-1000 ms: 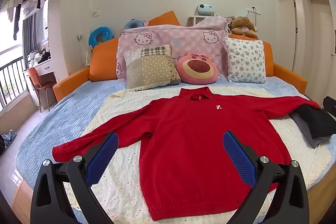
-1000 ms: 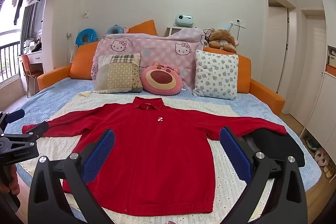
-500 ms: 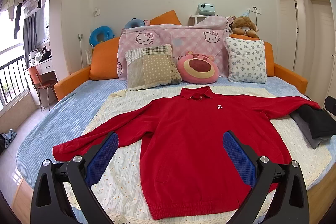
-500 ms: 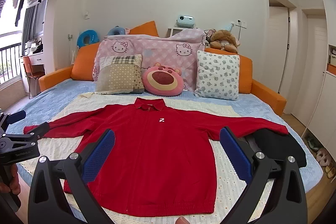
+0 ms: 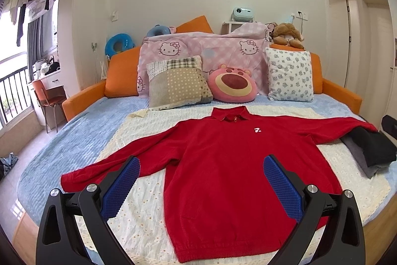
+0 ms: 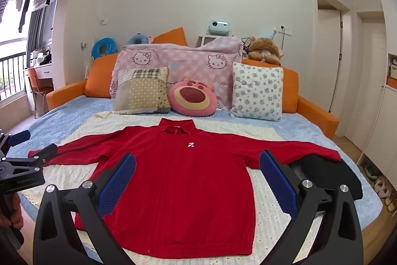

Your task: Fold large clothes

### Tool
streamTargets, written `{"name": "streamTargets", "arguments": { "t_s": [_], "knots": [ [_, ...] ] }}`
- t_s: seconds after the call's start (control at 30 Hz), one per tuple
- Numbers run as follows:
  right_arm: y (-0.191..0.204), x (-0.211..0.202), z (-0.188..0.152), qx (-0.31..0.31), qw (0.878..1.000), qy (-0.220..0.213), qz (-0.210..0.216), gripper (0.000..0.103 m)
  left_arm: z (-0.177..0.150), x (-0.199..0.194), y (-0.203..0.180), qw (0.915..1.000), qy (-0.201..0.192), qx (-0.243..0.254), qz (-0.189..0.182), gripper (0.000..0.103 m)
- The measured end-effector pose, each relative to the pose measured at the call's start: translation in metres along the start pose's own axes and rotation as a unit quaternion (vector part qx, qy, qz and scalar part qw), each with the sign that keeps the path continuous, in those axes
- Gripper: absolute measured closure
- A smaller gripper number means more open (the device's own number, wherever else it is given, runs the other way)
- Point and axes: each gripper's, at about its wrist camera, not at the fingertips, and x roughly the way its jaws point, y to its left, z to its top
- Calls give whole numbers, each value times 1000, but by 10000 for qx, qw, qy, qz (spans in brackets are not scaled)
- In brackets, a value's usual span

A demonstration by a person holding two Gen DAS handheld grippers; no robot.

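Note:
A large red collared sweater (image 5: 223, 165) lies flat and face up on a cream dotted sheet (image 5: 139, 210) on the bed, sleeves spread to both sides. It also shows in the right wrist view (image 6: 183, 180). My left gripper (image 5: 201, 165) is open and empty, held above the sweater's lower half. It also shows at the left edge of the right wrist view (image 6: 22, 145), near the left sleeve cuff. My right gripper (image 6: 197, 164) is open and empty above the sweater's body.
A dark folded garment (image 5: 372, 148) lies by the right sleeve end; it also shows in the right wrist view (image 6: 330, 175). Several pillows (image 5: 178, 81) and a pink blanket (image 5: 211, 49) stand at the bed's far side. Orange bed frame (image 6: 317, 116). Slippers (image 6: 383, 188) are on the floor at right.
Both views have drifted very slightly; the sweater and both open grippers are as before.

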Motion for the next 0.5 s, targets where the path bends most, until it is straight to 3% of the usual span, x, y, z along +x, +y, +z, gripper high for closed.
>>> {"name": "streamTargets", "arguments": {
  "t_s": [0.5],
  "knots": [
    [2, 6, -3, 8, 10000, 66, 23, 5, 5, 2, 7, 9998, -42, -191, 99, 2]
  ]
}}
